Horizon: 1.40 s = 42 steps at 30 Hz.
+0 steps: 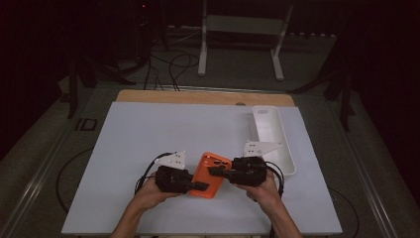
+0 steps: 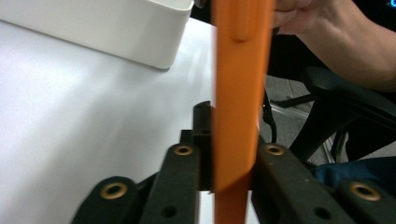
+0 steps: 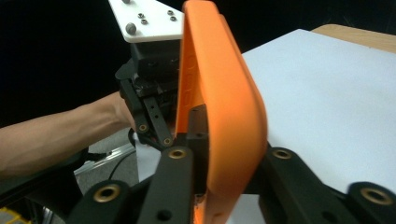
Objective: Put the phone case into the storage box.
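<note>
Jaws of both grippers are pinching the orange phone case (image 1: pixel 210 174), one from each side, low in the middle of the high view. The left gripper (image 1: pixel 200 186) is clamping its lower left edge and the right gripper (image 1: pixel 214 171) its upper right edge. A white tray (image 1: pixel 286 148) is lying on the desk (image 1: pixel 148 134), right of centre.

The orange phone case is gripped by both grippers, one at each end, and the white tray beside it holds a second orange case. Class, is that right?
Not quite. The white tray holds no second case: in the high view it is empty. The rest stands: the left gripper and the right gripper each clamp an end of the orange phone case.
</note>
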Each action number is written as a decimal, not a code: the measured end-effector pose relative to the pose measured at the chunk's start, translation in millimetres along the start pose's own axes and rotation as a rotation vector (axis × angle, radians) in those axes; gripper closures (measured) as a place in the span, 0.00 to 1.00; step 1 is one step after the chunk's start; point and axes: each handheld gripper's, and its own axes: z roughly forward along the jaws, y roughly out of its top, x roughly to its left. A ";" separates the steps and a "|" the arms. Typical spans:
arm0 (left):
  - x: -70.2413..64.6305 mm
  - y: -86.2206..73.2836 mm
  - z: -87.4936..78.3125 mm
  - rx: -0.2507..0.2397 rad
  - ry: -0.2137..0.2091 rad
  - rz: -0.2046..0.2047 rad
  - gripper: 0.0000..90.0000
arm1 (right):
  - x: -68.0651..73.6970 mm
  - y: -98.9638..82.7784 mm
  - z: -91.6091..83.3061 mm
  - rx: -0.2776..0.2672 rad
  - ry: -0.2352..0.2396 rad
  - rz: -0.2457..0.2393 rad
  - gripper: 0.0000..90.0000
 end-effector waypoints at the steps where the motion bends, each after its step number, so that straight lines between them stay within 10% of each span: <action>1: -0.6 0.1 0.4 0.003 0.003 0.003 0.95 | 0.2 0.2 -0.2 0.005 -0.003 -0.001 0.85; 10: -3.4 1.3 0.7 -0.010 0.059 0.021 0.95 | 5.7 -0.6 2.3 0.049 -0.093 -0.029 0.70; 25: -6.1 3.2 -7.8 -0.056 0.139 0.024 0.95 | 8.8 -0.6 7.2 0.085 -0.248 0.001 0.15; 42: -7.0 3.7 -10.6 -0.060 0.242 0.027 0.95 | 12.2 -1.5 5.6 0.080 -0.301 -0.014 0.11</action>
